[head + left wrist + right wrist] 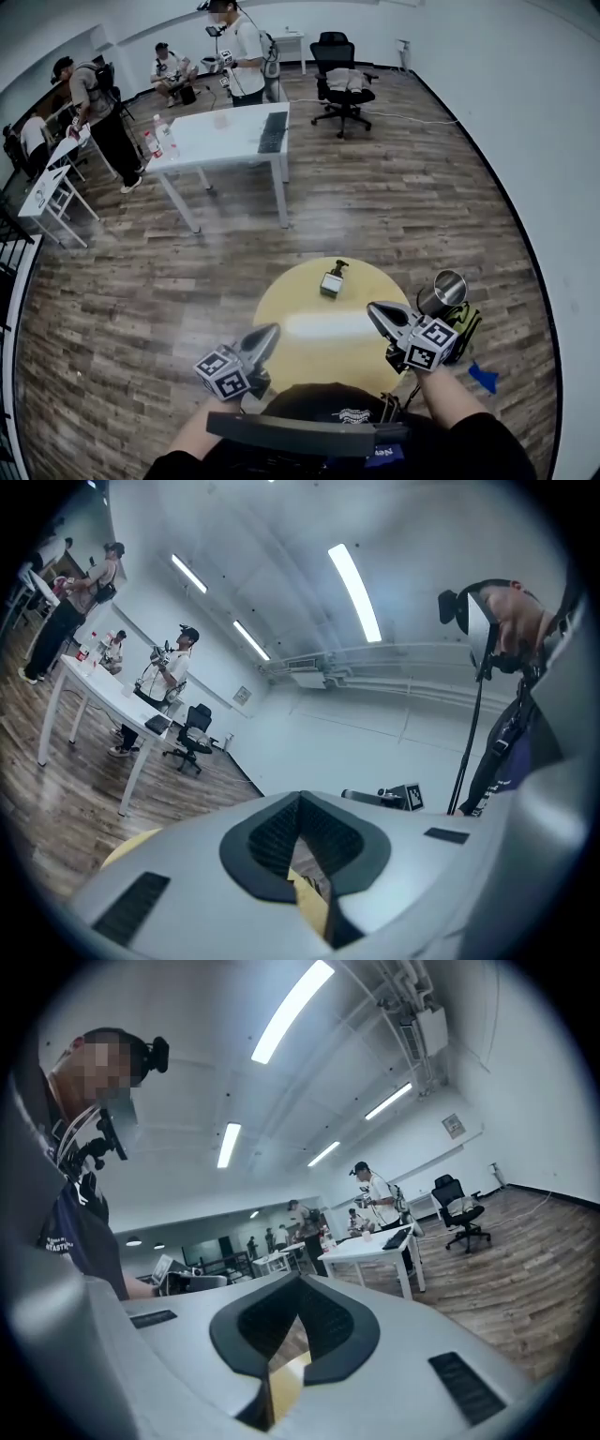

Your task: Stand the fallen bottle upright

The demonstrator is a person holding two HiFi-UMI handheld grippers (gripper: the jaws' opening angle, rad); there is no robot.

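Observation:
A small pale bottle (pixel 331 282) with a black pump top sits toward the far side of the round yellow table (pixel 309 352); I cannot tell from this height whether it lies or stands. My left gripper (pixel 272 330) hovers over the table's near left edge, jaws shut and empty. My right gripper (pixel 373 309) is over the near right edge, also shut with nothing in it. Both are well short of the bottle. The bottle appears in neither gripper view. In the left gripper view the right gripper's marker cube (pixel 405 797) appears beyond my closed jaws.
A shiny metal cylinder (pixel 443 292) and a green-black bag (pixel 466 323) stand by the table's right side, with a blue scrap (pixel 484 377) on the wood floor. Further off are a white table (pixel 225 136), an office chair (pixel 339 80) and several people.

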